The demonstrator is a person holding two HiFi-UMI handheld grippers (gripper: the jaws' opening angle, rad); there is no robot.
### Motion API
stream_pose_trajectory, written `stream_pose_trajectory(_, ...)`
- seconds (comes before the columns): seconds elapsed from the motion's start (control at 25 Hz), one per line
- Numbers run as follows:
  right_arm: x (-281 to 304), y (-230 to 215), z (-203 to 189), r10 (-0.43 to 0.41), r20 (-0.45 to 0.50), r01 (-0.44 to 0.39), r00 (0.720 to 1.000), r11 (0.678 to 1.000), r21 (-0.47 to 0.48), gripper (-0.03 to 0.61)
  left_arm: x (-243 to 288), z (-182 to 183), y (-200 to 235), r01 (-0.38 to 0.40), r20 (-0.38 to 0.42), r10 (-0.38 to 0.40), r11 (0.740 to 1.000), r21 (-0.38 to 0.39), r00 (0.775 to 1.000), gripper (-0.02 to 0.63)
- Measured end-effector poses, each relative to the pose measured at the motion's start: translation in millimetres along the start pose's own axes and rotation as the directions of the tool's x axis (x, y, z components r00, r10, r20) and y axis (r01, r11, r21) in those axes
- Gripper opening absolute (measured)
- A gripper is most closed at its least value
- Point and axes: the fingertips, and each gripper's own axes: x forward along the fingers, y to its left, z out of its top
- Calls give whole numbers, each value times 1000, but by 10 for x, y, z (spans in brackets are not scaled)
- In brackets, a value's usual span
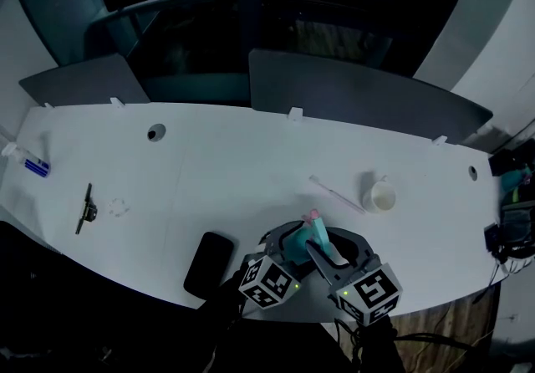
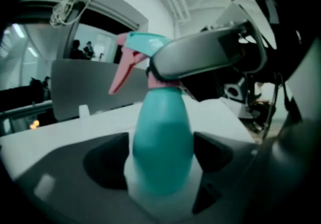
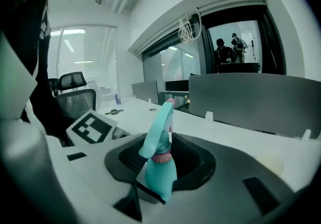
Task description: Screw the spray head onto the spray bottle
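A teal spray bottle (image 1: 316, 235) with its teal head and pink trigger (image 2: 122, 71) on top stands upright just above the near table edge, between both grippers. My left gripper (image 1: 288, 247) reaches in from the left. Its jaws flank the bottle's body (image 2: 161, 140) low down; a thin gap shows beside the left pad (image 2: 109, 165), so it is open. My right gripper (image 1: 336, 252) comes in from the right. One grey finger (image 2: 208, 57) lies across the spray head at the pink collar (image 3: 161, 158), and the jaws are shut there.
A black phone (image 1: 209, 263) lies just left of the grippers. A white cup (image 1: 380, 196) and a thin tube (image 1: 334, 194) sit beyond them. A black tool (image 1: 85, 208) and a blue-capped item (image 1: 33, 165) lie far left. Grey partitions (image 1: 368, 95) line the table's far edge.
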Motion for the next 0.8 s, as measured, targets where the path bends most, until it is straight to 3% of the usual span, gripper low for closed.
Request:
stream_pose_trajectory(0.08,7,9,3,18,-5,-18,1000,1000,7,135,38,2,-27,74,-21,-74,997,1,997,388)
stream_pose_trajectory(0.12,2,12,-10,17,-10,-17,1000,1000,11,135,33,7,-28,61,-10,-61,998,-10,998,388)
stream_pose_trajectory(0.16,-4,22,-22,13,-11,-12,1000,1000,14,135,15,11,-23,17,13,-17,999,-31,1000,387)
stream_pose_trajectory(0.24,-10,58,-26,2,-4,-2,1000,1000,18,135,-44,4,9,-144,55,149,985,-92,987,385)
stream_pose_trajectory(0.36,-12,95,-26,-12,3,12,1000,1000,27,135,-110,-26,56,-417,-2,421,897,-149,907,385)
stream_pose_trajectory(0.4,-17,95,-29,-16,2,16,1000,999,28,135,-109,-36,57,-465,-33,465,874,-140,884,387)
stream_pose_trajectory(0.44,-21,92,-31,-18,1,18,1000,999,29,135,-98,-48,49,-478,-55,475,870,-120,878,390)
stream_pose_trajectory(0.48,-21,92,-32,-17,-2,18,1000,999,30,135,-88,-57,36,-455,-61,451,885,-96,890,393)
stream_pose_trajectory(0.52,-16,98,-34,-12,-6,12,1000,1000,29,135,-87,-59,22,-401,-47,399,913,-72,916,394)
stream_pose_trajectory(0.6,3,113,-34,7,-18,-7,1000,1000,21,135,-98,-29,4,-236,8,236,972,-19,972,419)
stream_pose_trajectory(0.64,11,111,-29,15,-23,-15,1000,1000,16,135,-90,-7,-7,-143,22,143,990,12,990,425)
stream_pose_trajectory(0.72,13,93,-25,22,-30,-22,999,1000,12,135,-53,13,-54,9,9,-9,998,68,1000,393)
stream_pose_trajectory(0.8,9,84,-30,17,-32,-16,999,1000,11,135,-40,23,-71,31,1,-31,996,82,1000,385)
